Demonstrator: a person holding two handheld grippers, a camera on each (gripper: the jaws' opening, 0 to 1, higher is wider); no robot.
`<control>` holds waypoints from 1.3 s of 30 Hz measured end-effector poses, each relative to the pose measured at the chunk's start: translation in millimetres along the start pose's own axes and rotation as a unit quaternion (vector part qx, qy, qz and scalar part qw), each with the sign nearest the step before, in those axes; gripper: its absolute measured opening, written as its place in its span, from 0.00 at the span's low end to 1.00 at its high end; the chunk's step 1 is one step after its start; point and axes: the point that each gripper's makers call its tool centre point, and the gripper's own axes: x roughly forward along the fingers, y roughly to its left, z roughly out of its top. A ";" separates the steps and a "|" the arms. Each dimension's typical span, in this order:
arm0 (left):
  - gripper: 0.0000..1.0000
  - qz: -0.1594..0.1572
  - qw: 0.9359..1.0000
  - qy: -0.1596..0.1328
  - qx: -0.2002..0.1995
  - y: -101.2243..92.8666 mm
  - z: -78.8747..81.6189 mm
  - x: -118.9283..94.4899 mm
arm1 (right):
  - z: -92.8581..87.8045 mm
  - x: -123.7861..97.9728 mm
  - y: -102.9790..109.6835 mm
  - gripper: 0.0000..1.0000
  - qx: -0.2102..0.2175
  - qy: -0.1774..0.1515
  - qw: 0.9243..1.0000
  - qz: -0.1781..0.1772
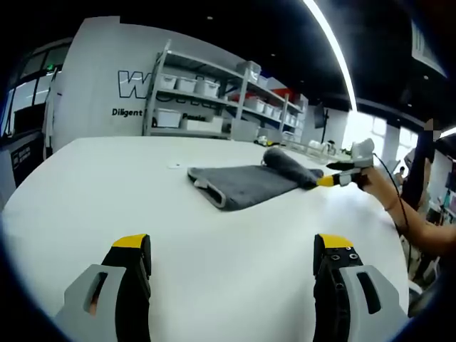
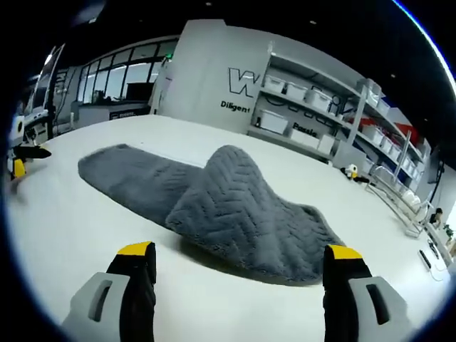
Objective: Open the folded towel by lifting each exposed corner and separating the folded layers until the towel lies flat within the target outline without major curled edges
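Note:
A grey towel (image 1: 246, 184) lies on the white table (image 1: 107, 185), partly folded, with a raised hump at its right end. My left gripper (image 1: 231, 249) is open, well short of the towel, nothing between its jaws. In the left gripper view the right gripper (image 1: 335, 178) comes in from the right in a person's hand, with its tip at the towel's right edge. In the right gripper view the towel (image 2: 228, 206) humps up just ahead of my right gripper (image 2: 239, 258), which is open with its jaws wide apart. The left gripper (image 2: 21, 160) shows at the far left.
Metal shelves (image 1: 214, 100) with white bins stand behind the table against a lettered wall. Small items (image 1: 313, 146) sit at the table's far right; a small yellow object (image 2: 349, 171) lies beyond the towel. A person's forearm (image 1: 420, 228) reaches in from the right.

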 end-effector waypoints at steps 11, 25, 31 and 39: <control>0.93 0.001 1.000 0.003 0.001 0.6 -1.0 0.5 | 12.6 0.6 55.0 0.99 -0.003 -0.010 0.999 0.053; 0.93 0.008 1.000 0.018 0.014 -0.3 -6.1 2.7 | 4.1 -11.9 83.5 0.96 0.018 -0.023 0.994 0.110; 0.93 0.010 0.999 0.031 0.033 -3.7 -10.6 7.6 | 7.4 -17.1 67.0 0.89 0.028 -0.037 0.995 0.090; 0.92 0.006 0.999 0.012 0.034 -10.8 0.7 3.5 | 2.6 -19.9 53.8 0.85 0.070 -0.041 0.992 0.098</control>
